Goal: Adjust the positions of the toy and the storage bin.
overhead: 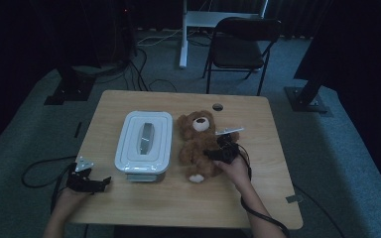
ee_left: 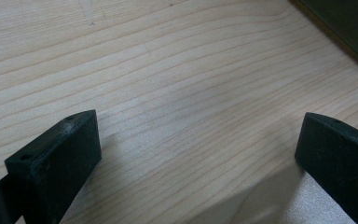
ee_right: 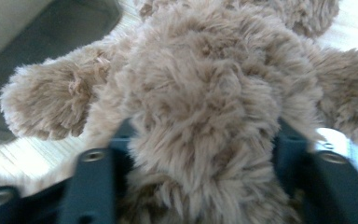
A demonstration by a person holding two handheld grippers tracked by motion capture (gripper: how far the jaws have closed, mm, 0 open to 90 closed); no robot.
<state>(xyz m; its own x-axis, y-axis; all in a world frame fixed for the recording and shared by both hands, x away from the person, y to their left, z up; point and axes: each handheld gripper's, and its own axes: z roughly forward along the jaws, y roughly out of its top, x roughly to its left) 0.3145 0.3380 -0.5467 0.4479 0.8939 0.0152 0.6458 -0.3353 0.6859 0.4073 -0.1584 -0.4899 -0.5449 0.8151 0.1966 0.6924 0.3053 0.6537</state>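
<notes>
We see the right claw (overhead: 217,154) around the teddy bear (overhead: 197,141) on the bench (overhead: 258,148).

The brown bear lies on its back in the middle of the bench, just beside a white box (overhead: 144,144) with its lid on — the bear's head points away from us. From the right claw's own camera, we see its two black jaws pressing on the bear's fluffy belly (ee_right: 205,121), one on each side. Our left claw (overhead: 90,182) rests near the bench's left edge, well apart from the box — its jaws stand wide, with bare wood between them.
</notes>
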